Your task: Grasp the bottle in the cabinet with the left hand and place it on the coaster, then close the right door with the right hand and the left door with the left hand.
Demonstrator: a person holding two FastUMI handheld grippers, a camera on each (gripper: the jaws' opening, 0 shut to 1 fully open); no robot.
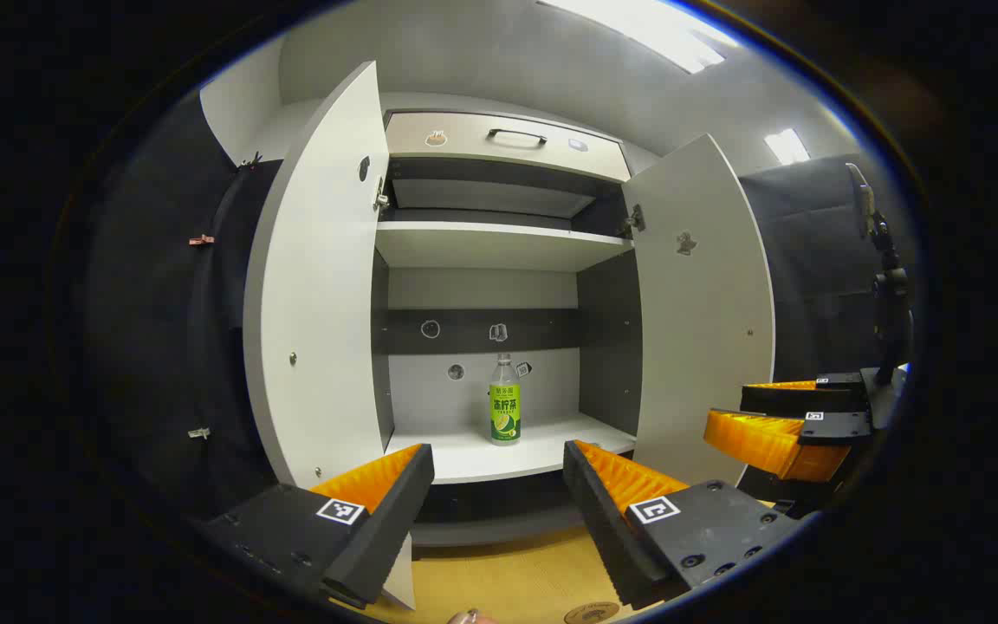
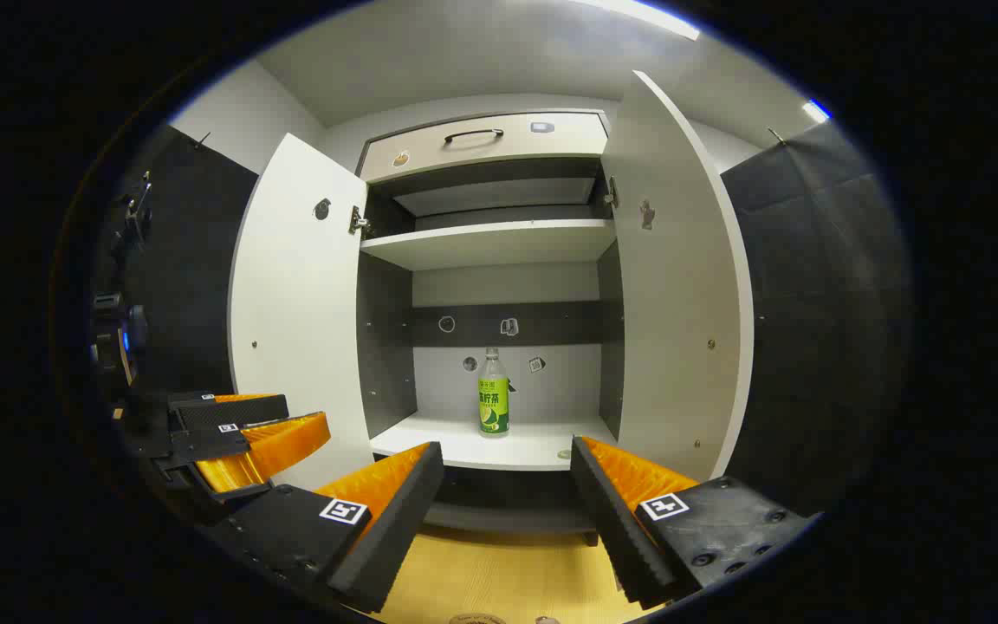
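Left gripper: jaws wide apart, holding nothing, facing the cabinet. Right gripper: likewise spread, empty. Beyond both, well apart: bottle, upright on the bottom shelf, between open doors.

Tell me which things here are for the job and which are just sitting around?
For the job:
- bottle, upright on the cabinet's lower shelf
- coaster on the wooden table
- left door, open
- right door, open
- left gripper, open
- right gripper, open

Just there:
- drawer above
- upper shelf
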